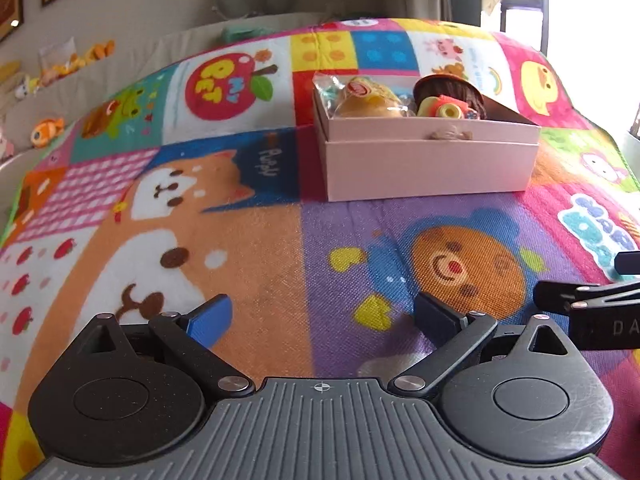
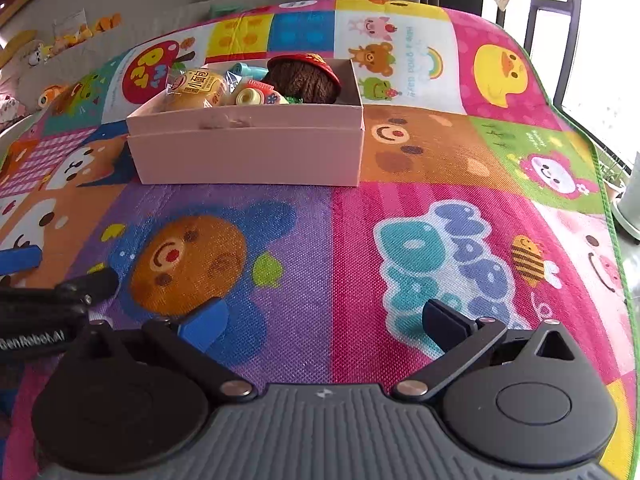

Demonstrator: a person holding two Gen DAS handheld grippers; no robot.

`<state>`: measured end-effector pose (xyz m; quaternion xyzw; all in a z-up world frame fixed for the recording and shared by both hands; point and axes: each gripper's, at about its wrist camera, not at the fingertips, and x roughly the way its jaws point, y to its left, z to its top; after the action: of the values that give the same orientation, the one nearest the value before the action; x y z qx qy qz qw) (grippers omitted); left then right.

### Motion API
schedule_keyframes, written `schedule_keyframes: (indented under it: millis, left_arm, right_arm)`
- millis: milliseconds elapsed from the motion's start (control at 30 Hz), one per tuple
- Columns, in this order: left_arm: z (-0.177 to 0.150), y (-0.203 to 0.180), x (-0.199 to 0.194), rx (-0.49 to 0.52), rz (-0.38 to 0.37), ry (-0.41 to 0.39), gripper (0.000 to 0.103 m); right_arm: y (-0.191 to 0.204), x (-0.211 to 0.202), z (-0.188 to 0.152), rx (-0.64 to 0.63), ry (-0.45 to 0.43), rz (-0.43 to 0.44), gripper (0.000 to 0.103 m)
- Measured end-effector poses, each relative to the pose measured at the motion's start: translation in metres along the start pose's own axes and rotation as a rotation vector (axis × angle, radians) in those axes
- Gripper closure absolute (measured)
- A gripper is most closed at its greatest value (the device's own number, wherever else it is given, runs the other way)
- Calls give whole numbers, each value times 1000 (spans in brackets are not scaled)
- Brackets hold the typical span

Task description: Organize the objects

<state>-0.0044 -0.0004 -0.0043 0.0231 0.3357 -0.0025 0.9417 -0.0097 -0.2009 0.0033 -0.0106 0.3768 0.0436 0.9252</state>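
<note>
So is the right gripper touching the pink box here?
Apart. The right wrist view shows the right gripper open and empty, with a wide stretch of bare play mat between its fingertips and the pink box.

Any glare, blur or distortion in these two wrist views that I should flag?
Left wrist: strong fisheye bulge, blown-out window at top right, pink cardboard box sharp. Right wrist: same bulge, bright window at right, colourful cartoon play mat evenly lit, without hard shadows.
</note>
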Motion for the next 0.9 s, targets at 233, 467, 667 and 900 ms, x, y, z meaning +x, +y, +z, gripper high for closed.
schedule_keyframes:
  millis: [233, 467, 667, 900]
  left_arm:
    - [1, -1, 2, -29, 19, 3, 2]
    - [2, -2, 3, -36, 28, 3, 2]
    - [2, -3, 3, -35, 29, 4, 2]
    - [2, -3, 3, -34, 29, 4, 2]
  right_arm:
    - [-1, 11, 5, 0, -58, 5, 0]
    - [1, 10, 2, -17, -74, 18, 0]
    - [1, 10, 2, -18, -74, 17, 0]
    - [1, 9, 1, -17, -77, 14, 0]
